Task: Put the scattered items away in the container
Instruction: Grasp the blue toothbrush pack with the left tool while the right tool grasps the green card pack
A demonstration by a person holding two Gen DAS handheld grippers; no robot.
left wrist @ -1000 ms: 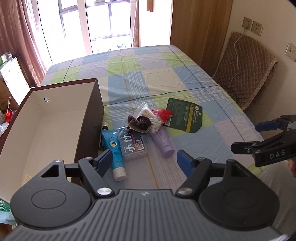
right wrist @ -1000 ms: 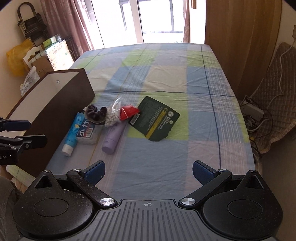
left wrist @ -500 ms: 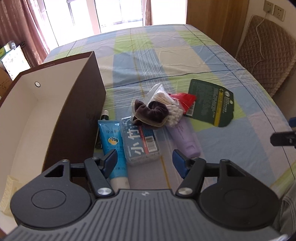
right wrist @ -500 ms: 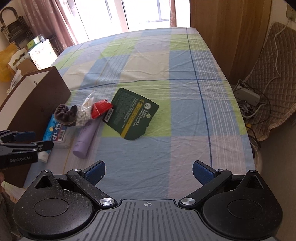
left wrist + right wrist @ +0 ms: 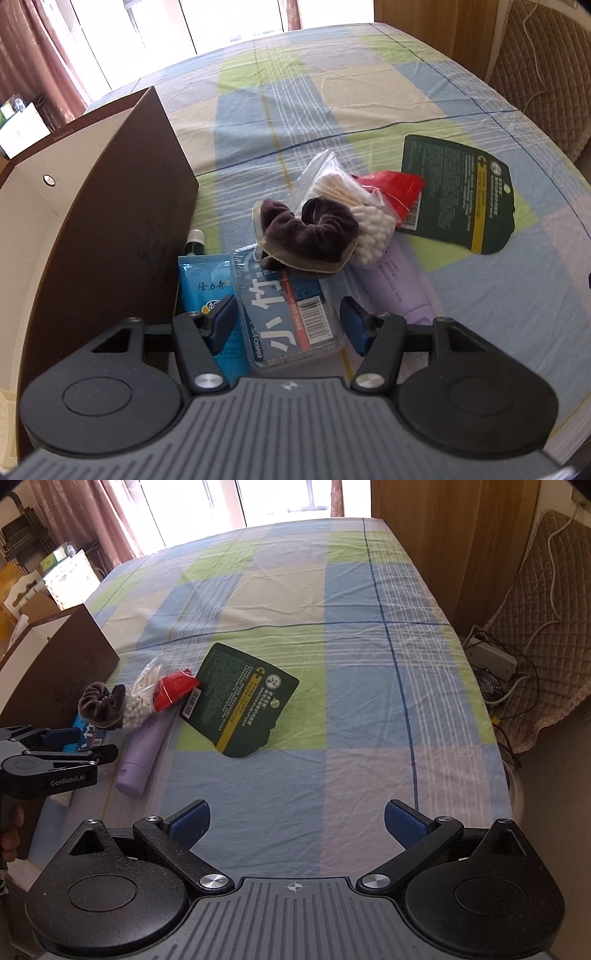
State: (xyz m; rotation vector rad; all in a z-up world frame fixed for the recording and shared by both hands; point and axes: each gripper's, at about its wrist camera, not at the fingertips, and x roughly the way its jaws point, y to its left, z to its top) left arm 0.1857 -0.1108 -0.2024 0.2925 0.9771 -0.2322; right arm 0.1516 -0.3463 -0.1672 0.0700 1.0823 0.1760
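Observation:
A brown box [image 5: 122, 206] with a pale inside stands open at the left. Beside it lies a pile: a blue tube [image 5: 201, 291], a clear flat case with a blue label [image 5: 284, 314], a dark velvet scrunchie [image 5: 310, 230], a bag of cotton swabs [image 5: 343, 192], a red packet [image 5: 397, 188], a lilac tube [image 5: 397, 284] and a dark green sachet [image 5: 458, 192]. My left gripper [image 5: 290, 323] is open, its fingers on either side of the flat case. My right gripper [image 5: 295, 825] hangs open over bare cloth, right of the pile.
The checked cloth [image 5: 332, 609] covers the whole table. A small green-capped bottle [image 5: 194, 240] is wedged against the box wall. A quilted chair [image 5: 546, 627] and cables stand off the right edge. A hand [image 5: 9, 834] holds the left gripper's handle.
My left gripper has come down and forward to the pile and now straddles the flat case. The right gripper has stayed open and shifted a little.

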